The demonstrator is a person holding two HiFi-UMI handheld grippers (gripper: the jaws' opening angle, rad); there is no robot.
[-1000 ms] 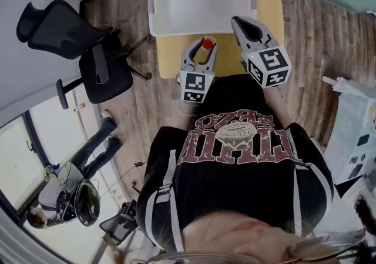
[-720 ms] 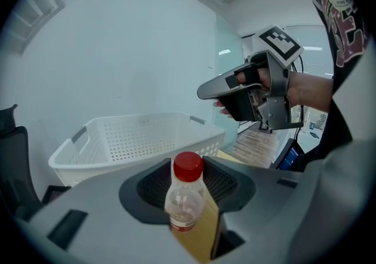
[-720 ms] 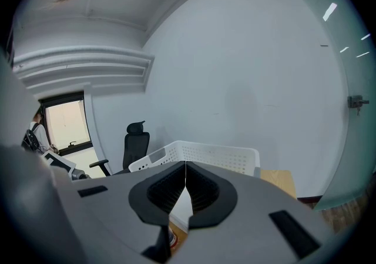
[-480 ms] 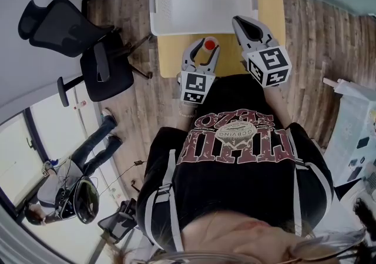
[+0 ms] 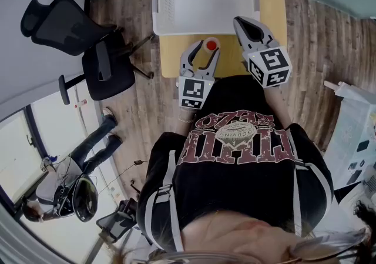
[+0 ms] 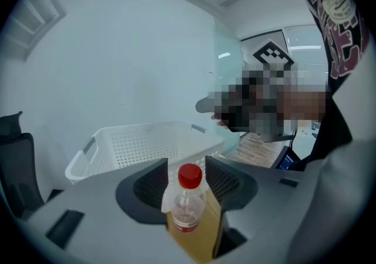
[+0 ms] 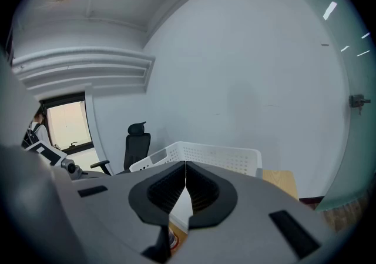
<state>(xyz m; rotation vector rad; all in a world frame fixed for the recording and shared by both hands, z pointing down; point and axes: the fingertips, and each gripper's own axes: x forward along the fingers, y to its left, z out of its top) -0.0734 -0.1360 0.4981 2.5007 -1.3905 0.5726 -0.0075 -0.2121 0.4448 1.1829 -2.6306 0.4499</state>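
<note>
Below the head camera, a wood-plank floor (image 5: 317, 39) fills most of my feed, and a light wooden table (image 5: 270, 4) stands on it right in front of the person holding the tools. Off to the left of the table sits a black office chair (image 5: 76, 39), well apart from both grippers. A white perforated basket (image 5: 157, 4) takes up the far part of the table, and I see nothing lying in it.

On my right feed, the right gripper (image 5: 241, 22) hovers over the near right part of the table, just short of the basket's near wall. Its jaws are pressed together with nothing between them, and the basket shows beyond their tips.

I see the left gripper (image 5: 201, 52) held over the near edge of the table, its jaws parted to a moderate width. A small clear bottle (image 6: 187, 204) stands upright on the table between those jaws, close to the basket's near wall. Its view shows a slim gap on either side of the bottle, so neither pad presses on it. The bottle's red cap (image 5: 210, 44) rises to about the level of the jaw tips.
</note>
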